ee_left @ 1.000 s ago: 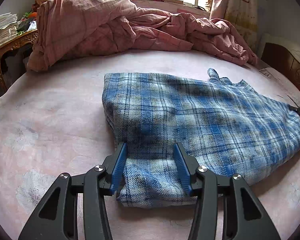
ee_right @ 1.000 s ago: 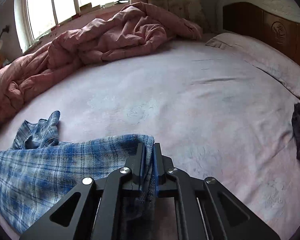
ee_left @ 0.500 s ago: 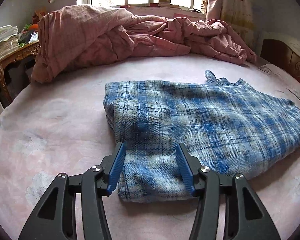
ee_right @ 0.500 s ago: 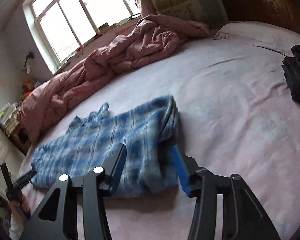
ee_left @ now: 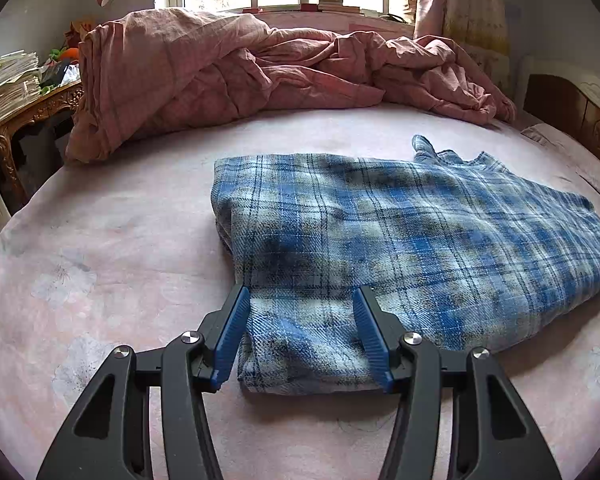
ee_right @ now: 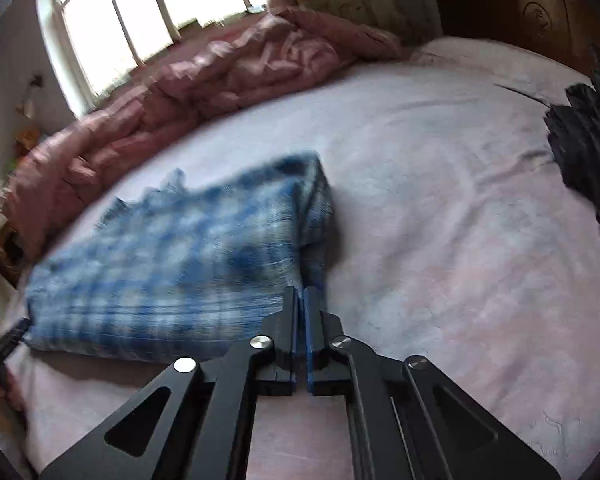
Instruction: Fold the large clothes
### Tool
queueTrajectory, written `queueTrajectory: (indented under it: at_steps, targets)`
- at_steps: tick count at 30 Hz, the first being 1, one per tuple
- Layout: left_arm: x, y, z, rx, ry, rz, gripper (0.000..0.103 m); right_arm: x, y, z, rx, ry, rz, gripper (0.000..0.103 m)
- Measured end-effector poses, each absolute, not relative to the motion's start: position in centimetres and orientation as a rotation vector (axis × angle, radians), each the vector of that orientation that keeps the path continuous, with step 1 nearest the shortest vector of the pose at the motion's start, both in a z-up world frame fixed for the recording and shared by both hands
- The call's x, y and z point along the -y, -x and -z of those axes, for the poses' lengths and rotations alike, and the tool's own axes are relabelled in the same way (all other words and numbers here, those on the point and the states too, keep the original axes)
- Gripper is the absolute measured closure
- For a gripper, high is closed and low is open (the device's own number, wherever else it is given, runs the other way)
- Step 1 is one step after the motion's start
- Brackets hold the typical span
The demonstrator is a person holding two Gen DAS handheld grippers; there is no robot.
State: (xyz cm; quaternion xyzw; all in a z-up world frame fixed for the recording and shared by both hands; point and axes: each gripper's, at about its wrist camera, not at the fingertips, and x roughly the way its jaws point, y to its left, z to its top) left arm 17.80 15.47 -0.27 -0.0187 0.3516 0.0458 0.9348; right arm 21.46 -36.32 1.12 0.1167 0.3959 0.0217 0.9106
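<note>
My left gripper (ee_left: 300, 330) stands half open astride the near corner of the blue plaid shirt (ee_left: 400, 248), not pinching. My right gripper (ee_right: 301, 300) has snapped shut; whether shirt edge is between its pads, I cannot tell.

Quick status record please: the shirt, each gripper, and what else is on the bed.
shirt: blue plaid shirt, partly folded, flat on the pink bed sheet
left gripper: jaws open, straddling the shirt's near corner
right gripper: jaws just closed, tips at the shirt's corner; grip on cloth unclear
other items: pink quilt bunched by the window; dark garment near the headboard
</note>
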Motion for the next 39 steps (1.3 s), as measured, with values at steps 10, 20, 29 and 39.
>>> queueTrajectory:
  at_steps: [10,20,29,39]
  targets:
    - [-14.5,-16.6,-0.9,-0.666,0.017,-0.081,0.05,36.7,-20.0,-2.5,-0.714,-0.211,-0.011,0.102]
    - [-12.0,-14.0,-2.9,-0.633,0.087,0.012,0.01,31.1,-17.6,-4.6,-0.672,-0.192,-0.24,0.077]
    - [-10.6,-14.3,-0.6,-0.754,0.224,0.078,0.008,27.5,-15.5,-2.0,-0.738,-0.263,-0.341,0.027]
    - [-3.0,-16.0,1.2,-0.734,-0.32,0.061,0.008,18.9,-17.2,-0.8,-0.82,0.28,-0.264,0.027]
